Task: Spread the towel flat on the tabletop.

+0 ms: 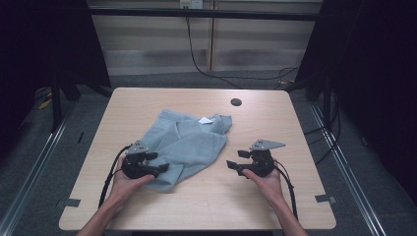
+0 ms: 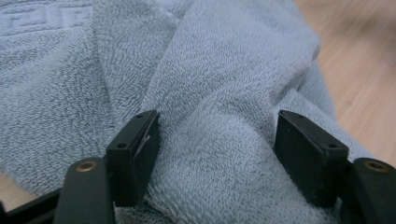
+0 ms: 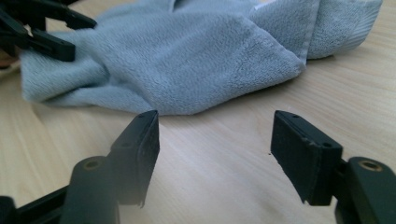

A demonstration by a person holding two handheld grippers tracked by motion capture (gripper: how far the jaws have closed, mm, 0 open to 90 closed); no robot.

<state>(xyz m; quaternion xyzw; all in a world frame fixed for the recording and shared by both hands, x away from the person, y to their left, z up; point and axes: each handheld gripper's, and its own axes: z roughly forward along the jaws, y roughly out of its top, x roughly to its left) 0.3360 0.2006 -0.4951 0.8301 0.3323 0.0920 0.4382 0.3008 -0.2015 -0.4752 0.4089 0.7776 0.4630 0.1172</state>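
Observation:
A crumpled light grey-blue towel lies on the middle of the wooden table, a white tag at its far edge. My left gripper is at the towel's near left corner with its jaws wide apart. In the left gripper view a raised fold of the towel stands between the jaws of the left gripper, and they do not squeeze it. My right gripper is open over bare wood to the right of the towel. In the right gripper view the towel lies ahead of the right gripper, with the left gripper beyond.
A dark round hole sits in the tabletop near the far edge. Grey tape marks lie near the front corners. Black cables run across the floor behind the table, and dark frames stand on both sides.

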